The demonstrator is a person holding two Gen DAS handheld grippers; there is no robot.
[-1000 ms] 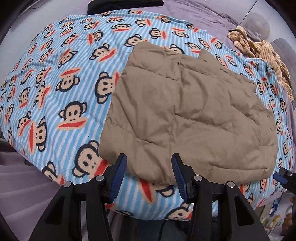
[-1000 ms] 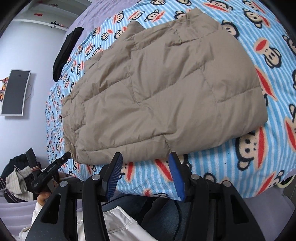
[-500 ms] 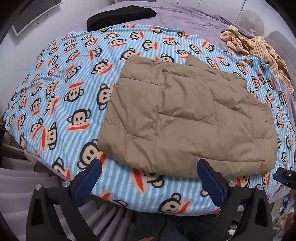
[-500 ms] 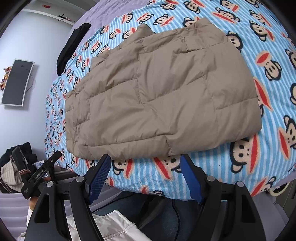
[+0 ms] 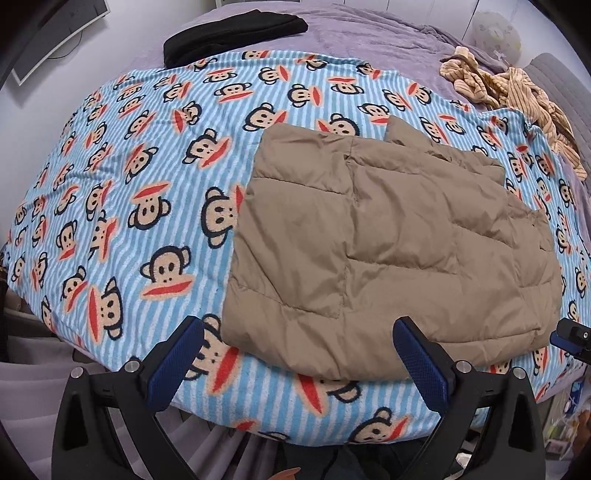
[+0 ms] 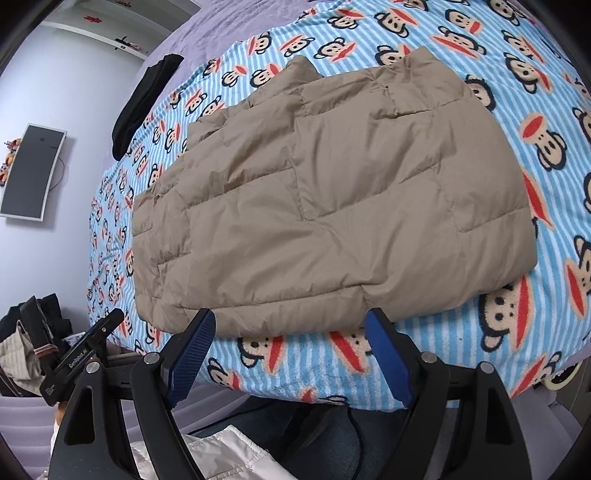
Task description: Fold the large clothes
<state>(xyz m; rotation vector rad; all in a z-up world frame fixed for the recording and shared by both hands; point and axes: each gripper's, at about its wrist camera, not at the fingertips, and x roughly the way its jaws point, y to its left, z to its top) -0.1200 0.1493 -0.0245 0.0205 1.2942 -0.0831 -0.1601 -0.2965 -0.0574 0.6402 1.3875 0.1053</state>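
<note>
A tan quilted jacket (image 5: 388,240) lies folded into a rough rectangle on the blue striped monkey blanket (image 5: 122,192). My left gripper (image 5: 297,328) hovers over the jacket's near left corner, wide open, with nothing between its blue pads. My right gripper (image 6: 290,317) hangs over the near edge of the jacket (image 6: 332,203). Its jaws are opening and stand clear of the fabric. The left gripper's body (image 6: 88,343) shows at the lower left of the right wrist view. A tip of the right gripper (image 5: 570,334) peeks in at the right of the left wrist view.
A black garment (image 5: 232,33) lies at the far edge of the blanket on the purple sheet (image 5: 369,33). A tan striped garment (image 5: 517,96) is bunched at the far right. A monitor (image 6: 33,173) hangs on the wall. Clothes (image 6: 22,354) are piled beside the bed.
Both pairs of jaws have spread much wider. Both grippers have drawn back and up from the jacket's near edge, and the jacket has stayed flat on the blanket.
</note>
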